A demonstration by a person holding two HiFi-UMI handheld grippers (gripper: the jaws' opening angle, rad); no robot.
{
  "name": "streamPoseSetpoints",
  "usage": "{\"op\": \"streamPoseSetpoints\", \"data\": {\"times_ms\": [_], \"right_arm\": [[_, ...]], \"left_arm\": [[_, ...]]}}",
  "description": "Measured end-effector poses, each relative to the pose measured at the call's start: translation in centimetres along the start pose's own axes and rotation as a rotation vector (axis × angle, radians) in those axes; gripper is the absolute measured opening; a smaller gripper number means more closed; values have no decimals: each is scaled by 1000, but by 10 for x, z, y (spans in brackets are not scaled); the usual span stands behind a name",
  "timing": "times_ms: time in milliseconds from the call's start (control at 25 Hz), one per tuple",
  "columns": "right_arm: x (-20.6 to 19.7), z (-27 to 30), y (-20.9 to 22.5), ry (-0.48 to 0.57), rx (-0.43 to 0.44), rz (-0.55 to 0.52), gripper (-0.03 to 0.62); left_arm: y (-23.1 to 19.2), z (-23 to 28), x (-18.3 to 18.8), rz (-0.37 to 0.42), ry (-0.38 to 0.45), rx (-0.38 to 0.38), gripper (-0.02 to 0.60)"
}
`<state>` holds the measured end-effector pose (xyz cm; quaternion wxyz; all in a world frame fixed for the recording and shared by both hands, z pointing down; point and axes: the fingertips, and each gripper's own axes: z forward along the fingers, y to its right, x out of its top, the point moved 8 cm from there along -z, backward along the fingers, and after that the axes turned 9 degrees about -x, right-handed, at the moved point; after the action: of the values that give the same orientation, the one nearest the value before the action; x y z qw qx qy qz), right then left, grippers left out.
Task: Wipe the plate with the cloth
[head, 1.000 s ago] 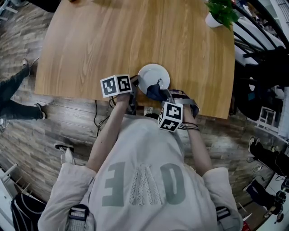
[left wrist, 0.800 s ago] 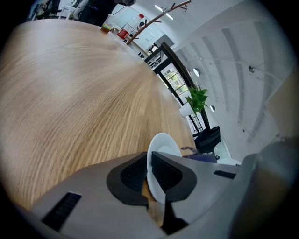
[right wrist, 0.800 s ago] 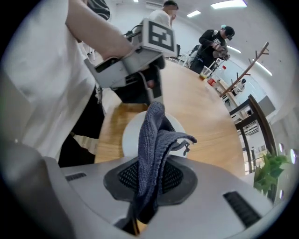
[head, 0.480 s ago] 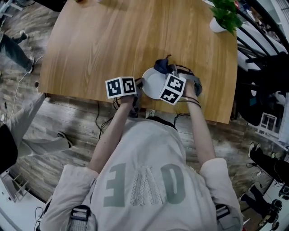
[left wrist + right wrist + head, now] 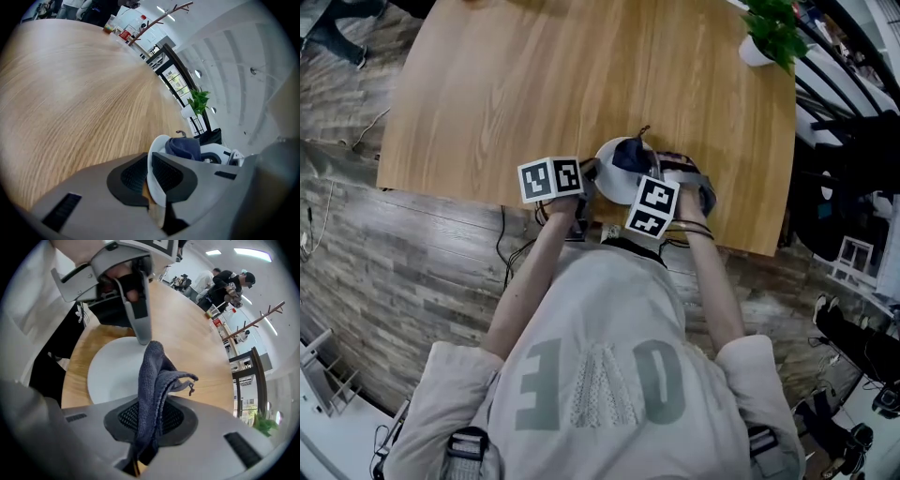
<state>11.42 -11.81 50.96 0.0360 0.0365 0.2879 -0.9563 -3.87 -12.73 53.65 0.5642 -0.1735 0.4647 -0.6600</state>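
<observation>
Plate [image 5: 110,376] lies at the wooden table's [image 5: 534,84] near edge, rim pinched in the left gripper's [image 5: 150,174] narrow jaws, while the right gripper [image 5: 150,420] – clamped on the blue cloth [image 5: 157,369] – hangs directly above its face.

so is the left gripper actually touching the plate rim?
Touching. The left gripper view shows the left gripper with both pads closed on the rim of the plate, no gap on either side.

Only readable print: big grey letters on the person's shirt [image 5: 600,384], upside down in head view, roughly "OVE". Left marker cube [image 5: 550,178], right marker cube [image 5: 652,208]: black-and-white square codes, no letters. Bottle labels [image 5: 124,33] at the bench's [image 5: 70,93] far end: too small.
</observation>
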Motion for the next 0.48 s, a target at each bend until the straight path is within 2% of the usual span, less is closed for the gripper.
{"op": "streamPoseSetpoints", "data": {"times_ms": [320,480], "right_arm": [[13,-37,-49,81,195,4,57],[15,-47,-60,100,217,-19,57]], "left_arm": [[0,-1,0,0,1,3,38],[0,-1,-1,1,5,5,38]]}}
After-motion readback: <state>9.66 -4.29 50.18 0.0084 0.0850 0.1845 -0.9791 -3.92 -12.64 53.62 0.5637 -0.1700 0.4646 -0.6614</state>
